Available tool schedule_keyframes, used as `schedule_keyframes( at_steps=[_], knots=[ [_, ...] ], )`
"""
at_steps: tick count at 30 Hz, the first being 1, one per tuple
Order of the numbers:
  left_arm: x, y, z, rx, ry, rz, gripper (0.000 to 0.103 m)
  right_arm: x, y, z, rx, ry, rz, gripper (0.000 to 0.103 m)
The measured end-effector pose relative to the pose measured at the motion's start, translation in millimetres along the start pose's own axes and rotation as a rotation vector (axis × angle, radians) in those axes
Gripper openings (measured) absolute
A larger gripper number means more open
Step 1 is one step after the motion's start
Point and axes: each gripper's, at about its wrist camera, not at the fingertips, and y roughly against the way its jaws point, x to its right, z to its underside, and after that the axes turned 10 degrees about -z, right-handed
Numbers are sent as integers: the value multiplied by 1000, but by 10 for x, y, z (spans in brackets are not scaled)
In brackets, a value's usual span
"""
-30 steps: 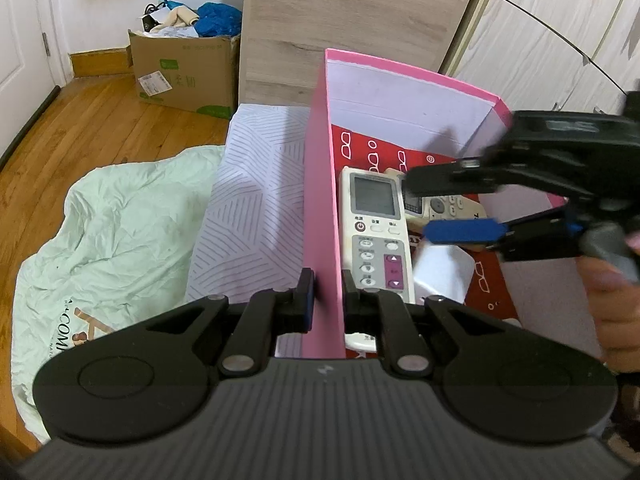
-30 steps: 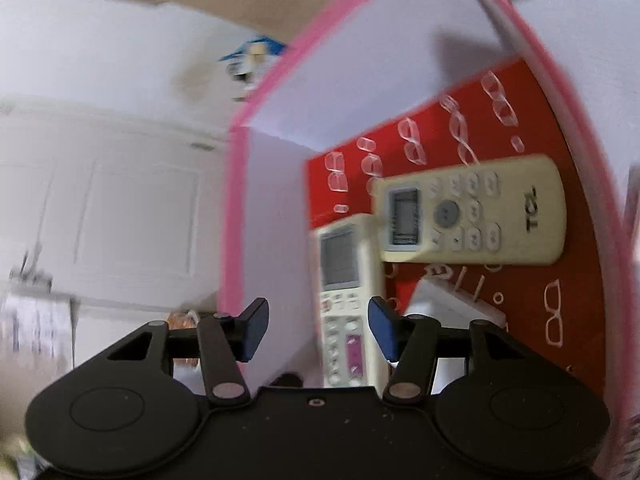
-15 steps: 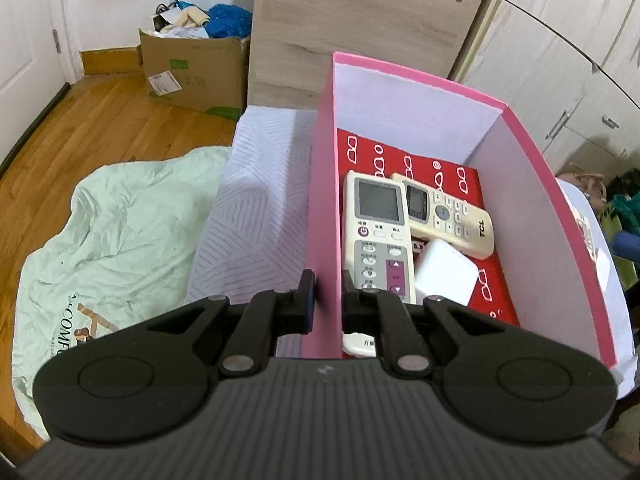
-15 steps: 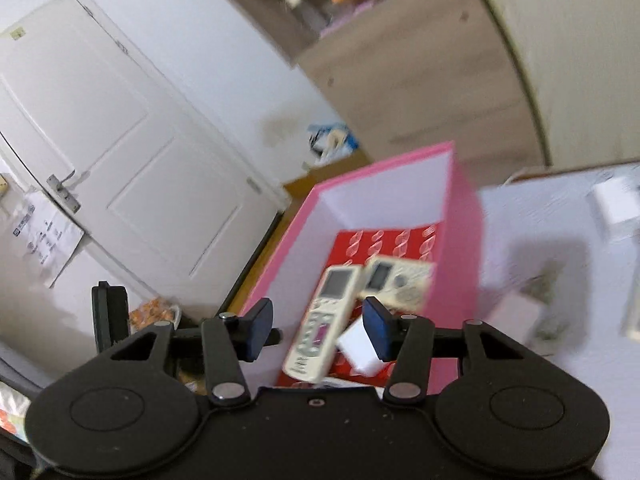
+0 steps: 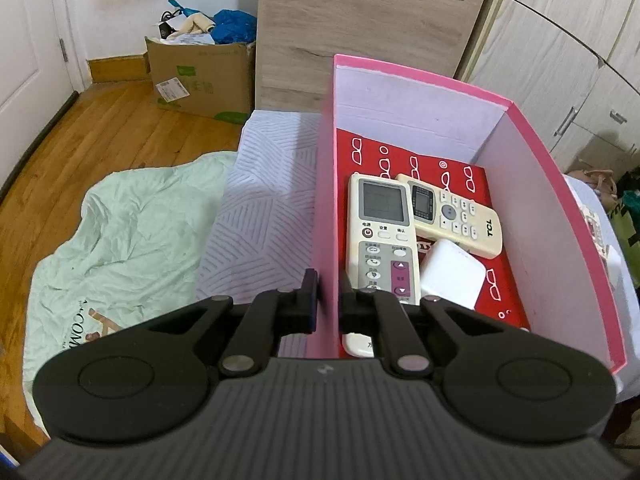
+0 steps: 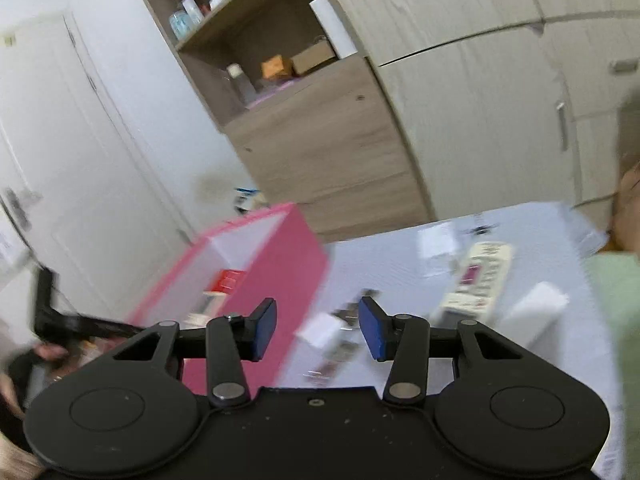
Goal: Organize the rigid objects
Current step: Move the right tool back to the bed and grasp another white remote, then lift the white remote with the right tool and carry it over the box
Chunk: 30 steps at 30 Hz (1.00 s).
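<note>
My left gripper is shut on the left wall of the pink box. Inside the box lie a white remote with a grey screen, a cream TCL remote and a white square block on a red lining. In the blurred right wrist view my right gripper hangs above the bed, jaws closing with nothing between them. The pink box is to its left. Beyond it lie a cream remote, a white block and a small white piece.
The box stands on a patterned white bedsheet. A pale green cover spills onto the wooden floor. A cardboard box and a wooden panel stand behind. Cabinets and a shelf lie beyond the bed.
The right gripper has pulled out of the pink box and swung right over the bed, its jaws narrowing. The left gripper kept its hold on the box wall.
</note>
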Motion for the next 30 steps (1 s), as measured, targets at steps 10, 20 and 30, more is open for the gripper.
schedule_keyframes(
  at_steps=[10, 20, 30],
  knots=[
    [16, -25, -7, -28, 49, -32, 6, 214, -337, 91, -47, 184, 231, 52],
    [7, -17, 19, -32, 91, -40, 6, 582, -786, -31, -126, 129, 326, 69],
    [15, -13, 34, -26, 87, -42, 6, 727, -1081, -12, -157, 102, 421, 73]
  ],
)
